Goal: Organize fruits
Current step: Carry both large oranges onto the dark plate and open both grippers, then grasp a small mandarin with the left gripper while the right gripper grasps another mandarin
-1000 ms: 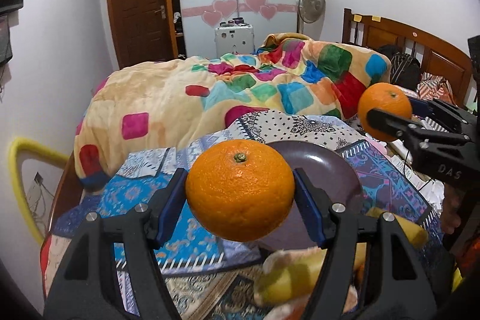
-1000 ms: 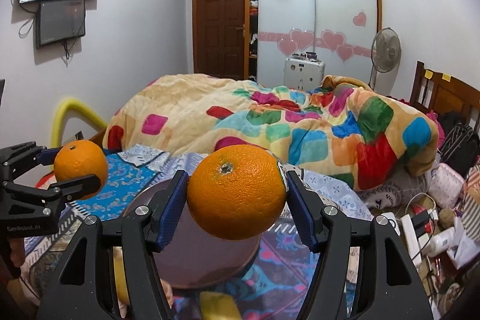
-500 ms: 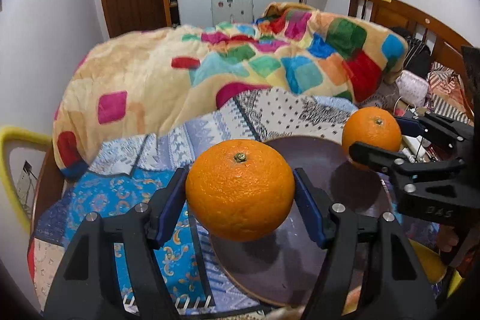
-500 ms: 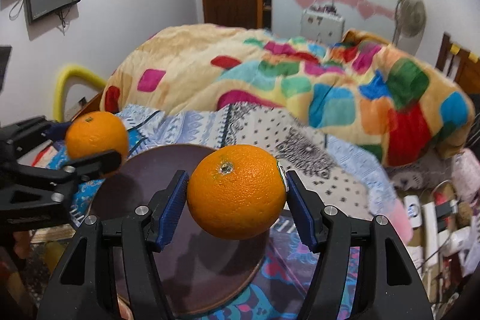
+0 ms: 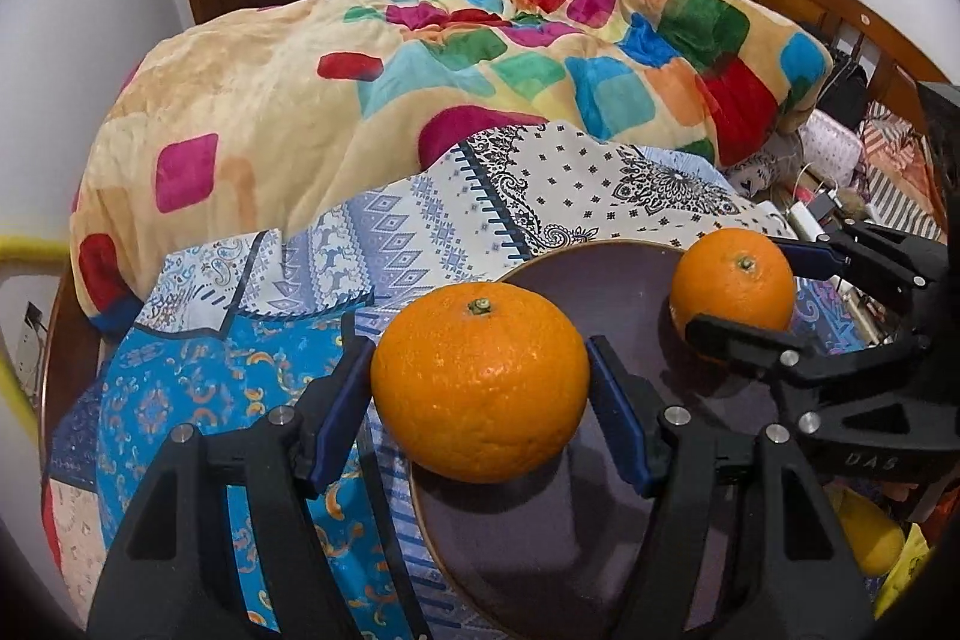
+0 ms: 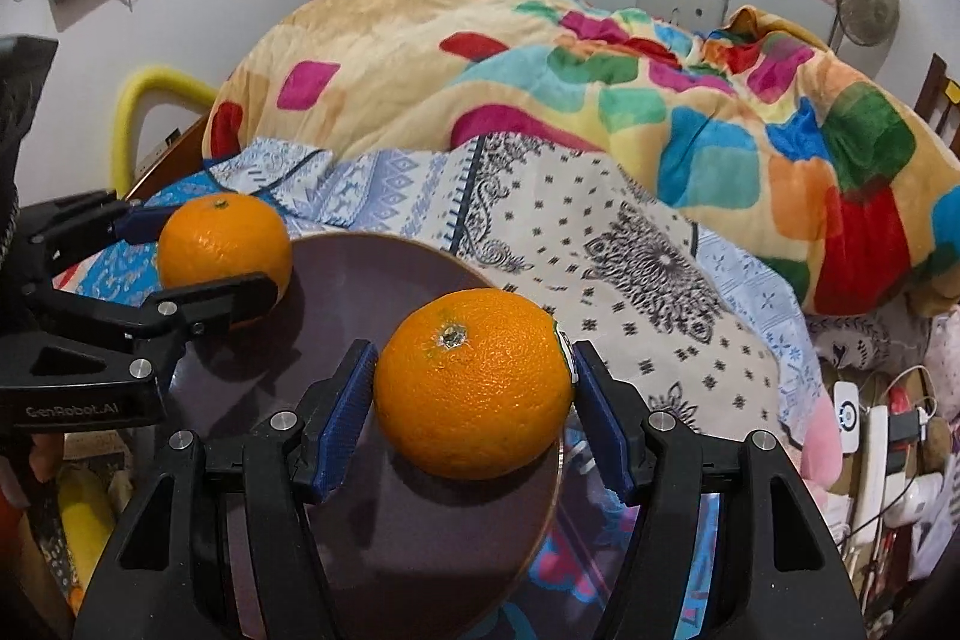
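My left gripper [image 5: 479, 388] is shut on an orange [image 5: 480, 379], held just above the left part of a dark purple plate [image 5: 558, 538] lying on the patterned bedspread. My right gripper [image 6: 474, 388] is shut on a second orange [image 6: 474, 382], held low over the right side of the same plate [image 6: 372, 292]. The right gripper's orange also shows in the left wrist view [image 5: 732, 280]. The left gripper's orange also shows in the right wrist view [image 6: 223, 244]. A yellow fruit [image 5: 870, 538] lies beside the plate at the right.
A colourful quilt [image 5: 480, 58] is heaped behind the plate. A wooden headboard [image 5: 828, 16] and clutter with cables [image 6: 882, 418] lie to the right. A yellow tube [image 6: 156, 82] stands at the bed's left edge. More yellow fruit [image 6: 84, 520] lies left of the plate.
Both grippers have come down and tilted toward the plate, each still holding its orange. The plate now fills more of both views and the oranges hang low over it.
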{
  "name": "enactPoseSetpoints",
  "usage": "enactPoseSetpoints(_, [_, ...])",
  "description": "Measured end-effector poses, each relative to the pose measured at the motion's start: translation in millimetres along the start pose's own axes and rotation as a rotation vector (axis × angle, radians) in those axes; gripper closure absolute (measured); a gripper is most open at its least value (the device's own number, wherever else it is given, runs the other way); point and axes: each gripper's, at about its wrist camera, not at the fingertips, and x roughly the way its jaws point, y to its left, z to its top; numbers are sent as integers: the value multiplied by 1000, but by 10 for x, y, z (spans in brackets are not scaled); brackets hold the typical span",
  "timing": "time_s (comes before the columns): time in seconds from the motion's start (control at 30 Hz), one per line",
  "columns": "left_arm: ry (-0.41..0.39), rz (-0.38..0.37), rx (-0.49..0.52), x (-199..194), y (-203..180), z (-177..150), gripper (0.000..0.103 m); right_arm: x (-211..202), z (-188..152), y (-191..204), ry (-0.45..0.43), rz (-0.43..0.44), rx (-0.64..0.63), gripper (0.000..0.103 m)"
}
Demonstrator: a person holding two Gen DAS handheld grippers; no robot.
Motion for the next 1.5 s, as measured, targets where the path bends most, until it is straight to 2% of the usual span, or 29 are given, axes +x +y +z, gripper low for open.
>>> enactPoseSetpoints(0.17, [-41,-2,57,-111,-110,19,32,-16,-17,22,2,-4,-19,40])
enactPoseSetpoints(0.2, [-47,-4,60,-138,-122,24,32,-40,-15,13,-4,0,-16,37])
enactPoseSetpoints(0.3, [-61,0,44,-234,-114,29,31,-181,-3,-19,-40,10,3,32])
enactPoseSetpoints(0.6, [-107,16,-7,-694,-54,-183,31,-698,-145,78,-138,-9,-11,32])
enactPoseSetpoints(0.67, [-124,31,1,-826,-76,-264,30,-843,-223,145,-166,-16,-28,32])
enactPoseSetpoints(0.8, [-159,45,5,-1068,-118,-482,21,-1050,-373,283,-209,-17,-61,32])
enactPoseSetpoints(1.0, [-155,65,1,-1265,-205,-850,21,-1252,-645,484,-236,-2,-79,32])
enactPoseSetpoints(1.3, [-127,42,-17,-1452,-391,-1426,21,-1397,-1146,664,-237,13,-52,32])
enactPoseSetpoints(1.5, [-105,12,-46,-1434,-495,-1771,21,-1372,-1436,692,-229,18,-2,32])
